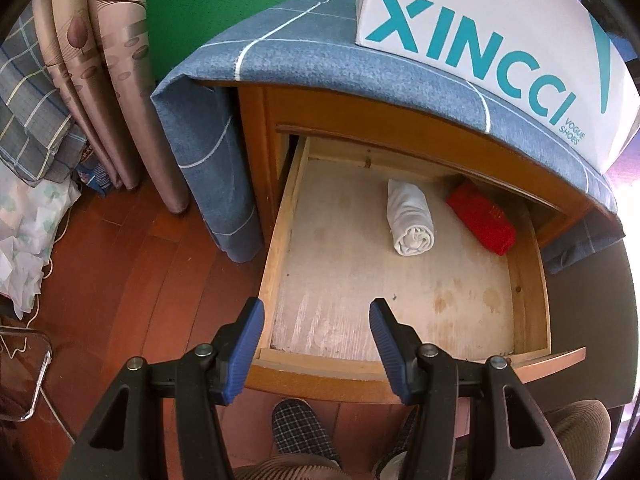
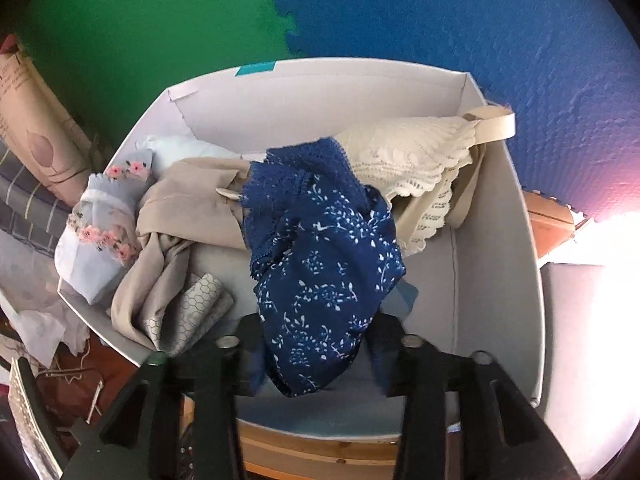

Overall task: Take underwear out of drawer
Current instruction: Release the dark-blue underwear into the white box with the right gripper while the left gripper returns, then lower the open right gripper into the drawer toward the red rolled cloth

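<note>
The wooden drawer (image 1: 280, 240) stands pulled out of the nightstand. On its floor lie a rolled white garment (image 1: 410, 220) and a red box (image 1: 480, 220). My left gripper (image 1: 316, 320) hangs open over the drawer's front edge with nothing between its blue pads. In the right wrist view, dark blue floral underwear (image 2: 324, 264) is draped into a white box (image 2: 520, 280). My right gripper (image 2: 318, 360) is just above the box's near side, its jaws apart with the cloth's lower end loose between them and covering the tips.
The box also holds a cream lace piece (image 2: 412, 160), a beige garment (image 2: 192, 208) and a pale floral piece (image 2: 100, 232). The white shoe box (image 1: 480, 40) sits on the nightstand's blue cloth (image 1: 320, 52). A slippered foot (image 1: 298, 420) is below the drawer; curtains (image 1: 112, 80) hang left.
</note>
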Demonstrator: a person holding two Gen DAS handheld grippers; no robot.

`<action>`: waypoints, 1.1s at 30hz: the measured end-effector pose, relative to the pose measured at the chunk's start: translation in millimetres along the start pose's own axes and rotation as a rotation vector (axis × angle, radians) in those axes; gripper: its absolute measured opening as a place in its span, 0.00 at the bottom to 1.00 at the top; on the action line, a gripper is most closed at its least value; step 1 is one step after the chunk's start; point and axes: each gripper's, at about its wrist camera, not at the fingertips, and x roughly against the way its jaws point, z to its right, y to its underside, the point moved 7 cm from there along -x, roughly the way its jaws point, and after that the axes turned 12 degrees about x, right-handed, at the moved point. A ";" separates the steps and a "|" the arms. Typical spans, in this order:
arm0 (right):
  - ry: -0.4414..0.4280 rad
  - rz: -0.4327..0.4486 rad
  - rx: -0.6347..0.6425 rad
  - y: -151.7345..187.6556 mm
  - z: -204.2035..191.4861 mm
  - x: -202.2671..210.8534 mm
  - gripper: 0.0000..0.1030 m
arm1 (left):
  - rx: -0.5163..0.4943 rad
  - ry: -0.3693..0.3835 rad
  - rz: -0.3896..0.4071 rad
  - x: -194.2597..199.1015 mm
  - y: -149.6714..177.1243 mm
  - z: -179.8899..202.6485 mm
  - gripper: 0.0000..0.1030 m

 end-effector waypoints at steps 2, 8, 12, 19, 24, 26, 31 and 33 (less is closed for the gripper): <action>-0.002 0.025 0.000 -1.4 -0.8 8.4 0.55 | 0.001 -0.002 0.005 0.6 -0.2 -0.3 0.54; 0.003 0.102 0.031 0.1 -6.1 47.4 0.61 | -0.002 -0.010 0.017 2.2 0.9 0.3 0.54; 0.003 0.144 0.066 11.9 -10.9 72.7 0.61 | -0.001 -0.018 0.024 3.9 1.0 -0.8 0.54; 0.062 0.184 0.181 62.9 -16.7 100.2 0.61 | 0.011 -0.032 0.031 6.0 -0.2 -4.8 0.54; 0.097 0.158 0.242 108.9 -17.2 92.1 0.61 | 0.026 -0.058 0.038 6.4 -1.5 -9.9 0.54; 0.104 0.130 0.256 127.0 -16.0 79.6 0.61 | 0.037 -0.069 0.046 7.2 -2.3 -12.9 0.54; 0.099 0.041 0.271 159.1 -17.7 39.1 0.61 | 0.064 -0.115 0.065 7.8 -4.9 -20.5 0.54; 0.109 0.016 0.284 167.6 -18.5 24.3 0.61 | 0.076 -0.137 0.075 9.3 -5.6 -22.9 0.54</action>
